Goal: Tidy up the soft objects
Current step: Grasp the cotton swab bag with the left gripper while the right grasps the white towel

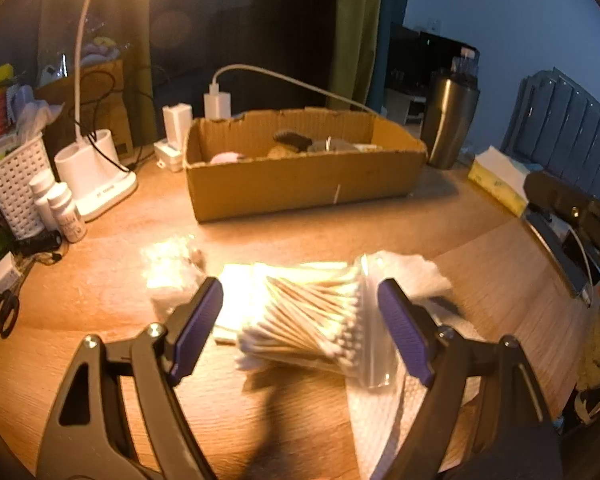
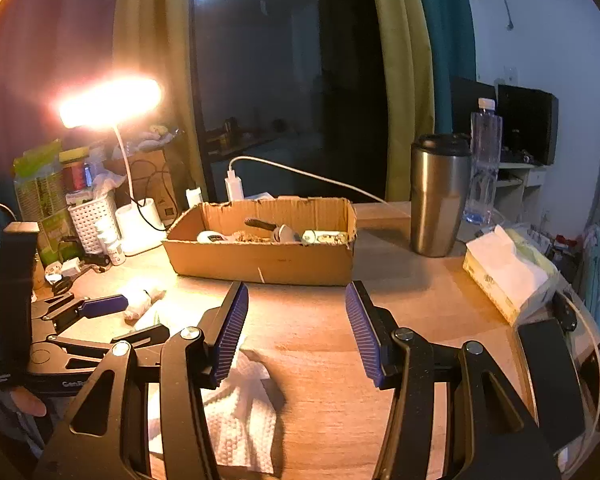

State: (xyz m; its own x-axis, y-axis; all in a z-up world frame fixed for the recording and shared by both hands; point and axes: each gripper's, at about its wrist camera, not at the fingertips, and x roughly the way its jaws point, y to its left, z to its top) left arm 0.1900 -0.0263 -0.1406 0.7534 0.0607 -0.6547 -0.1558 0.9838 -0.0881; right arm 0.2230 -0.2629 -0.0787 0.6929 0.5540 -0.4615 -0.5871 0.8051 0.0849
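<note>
On a wooden counter (image 1: 100, 280) lit hard by a desk lamp (image 2: 110, 102), the left gripper (image 1: 300, 332) hangs with its jaws wide apart on either side of a clear bag of cotton swabs (image 1: 312, 320), not touching it. The bag lies near the front edge of the counter, partly on a white paper towel (image 2: 240, 412), with a second small packet of white cotton pieces (image 1: 172, 272) just beside it toward the lamp. The right gripper (image 2: 296, 332) hovers over bare wood, jaws apart and holding nothing. Toward the back edge stands an open cardboard box (image 1: 300, 184), already holding a few items, and it is probably where the bag should go. To do this step well, the left jaws should probably drop lower so the pads meet the thick middle of the swab bundle, not the loose plastic flap, then close gently, because the slippery bag could slide or the sticks could shift. The lift must clear the box's near wall. Glare washes out the bag's left end and much of the cotton packet, so their outlines are unclear. The box contents are mostly hidden by its wall and too blurred to name. The paper towel's full extent is cut off by the gripper bodies.
</note>
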